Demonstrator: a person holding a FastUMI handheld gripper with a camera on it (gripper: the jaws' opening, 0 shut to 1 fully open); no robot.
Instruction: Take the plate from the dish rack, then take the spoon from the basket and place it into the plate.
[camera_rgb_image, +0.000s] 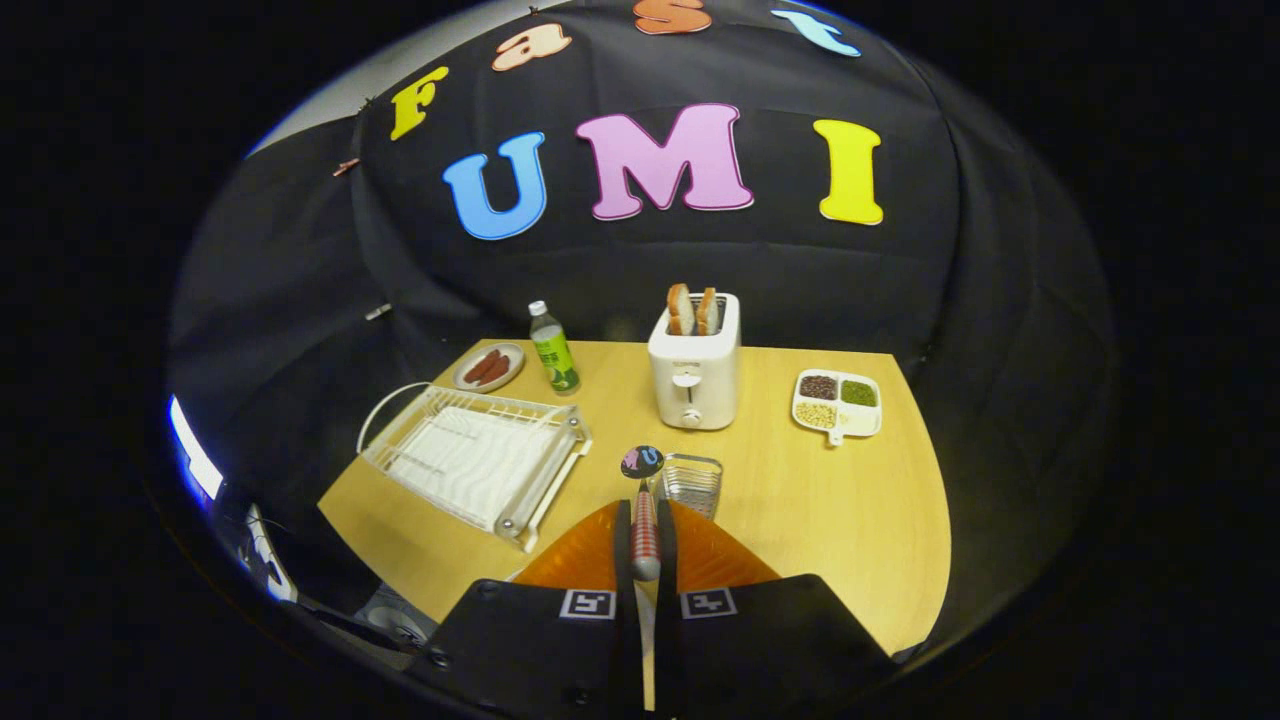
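My gripper (645, 548) is shut on the spoon (643, 520), with both fingers pressed on its red-and-white striped handle. The spoon's dark round bowl points away from me, above the fingertips. Under the fingers on the table lies the orange ribbed plate (585, 562), showing on both sides of them. The small wire basket (692, 482) stands just beyond the plate, slightly right of the spoon's bowl. The white dish rack (475, 460) sits to the left with nothing in it.
A white toaster (694, 375) with two bread slices stands behind the basket. A green bottle (554, 350) and a small plate of sausages (489, 367) are at the back left. A divided dish of grains (838, 402) sits at the back right on the wooden table (830, 520).
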